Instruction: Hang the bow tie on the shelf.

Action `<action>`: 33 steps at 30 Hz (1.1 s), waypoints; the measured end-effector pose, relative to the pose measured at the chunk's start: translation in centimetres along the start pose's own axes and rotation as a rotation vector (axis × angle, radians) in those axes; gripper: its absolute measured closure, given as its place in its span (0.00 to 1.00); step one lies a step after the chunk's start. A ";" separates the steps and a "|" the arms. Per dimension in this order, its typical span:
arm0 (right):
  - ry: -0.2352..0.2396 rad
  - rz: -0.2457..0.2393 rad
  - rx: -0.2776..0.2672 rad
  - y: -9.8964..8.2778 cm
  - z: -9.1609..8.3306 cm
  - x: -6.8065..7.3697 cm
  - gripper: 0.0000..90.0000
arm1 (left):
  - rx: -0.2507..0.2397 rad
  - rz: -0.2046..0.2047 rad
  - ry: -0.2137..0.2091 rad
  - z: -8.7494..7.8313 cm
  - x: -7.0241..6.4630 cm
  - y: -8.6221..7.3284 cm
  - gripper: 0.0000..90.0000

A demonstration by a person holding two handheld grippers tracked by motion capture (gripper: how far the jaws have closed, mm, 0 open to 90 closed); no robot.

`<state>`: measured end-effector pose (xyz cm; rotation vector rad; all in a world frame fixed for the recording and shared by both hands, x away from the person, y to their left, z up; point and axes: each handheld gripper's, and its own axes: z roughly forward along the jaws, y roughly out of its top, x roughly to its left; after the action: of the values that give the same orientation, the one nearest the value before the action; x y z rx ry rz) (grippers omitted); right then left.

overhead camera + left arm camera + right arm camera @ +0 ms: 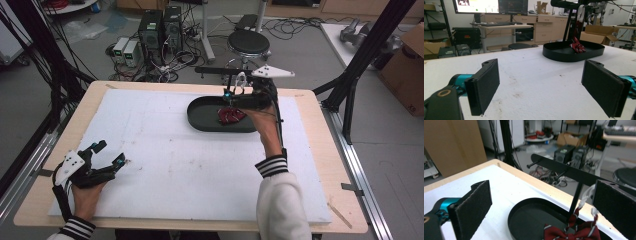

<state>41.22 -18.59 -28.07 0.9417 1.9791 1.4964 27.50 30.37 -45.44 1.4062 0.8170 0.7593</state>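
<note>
A dark red striped bow tie [231, 116] lies in a black oval tray [200, 117] at the far middle of the white board. Its white strap [586, 193] runs up to a black peg rack [564, 168] standing at the tray's back. My right gripper [231, 100] hovers open just above the bow tie [571, 232], holding nothing, its jaws to either side of the strap. My left gripper [112, 152] rests open and empty near the front left corner, facing the tray [574, 51] and bow tie [577, 46] across the board.
The white foam board [175, 160] covers a wooden table [310, 97]. Behind the table are a stool [248, 42], computer towers [160, 27] and cables on the floor. A black frame post [367, 50] rises at the right.
</note>
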 end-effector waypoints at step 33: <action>-0.134 -0.029 -0.181 -18.6 -11.6 2.1 0.02 | -0.010 0.023 0.007 -0.1 -0.2 -0.1 0.17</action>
<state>27.07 -27.25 -42.57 0.9073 1.7250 1.5255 27.28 30.25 -45.49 1.4069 0.8020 0.7853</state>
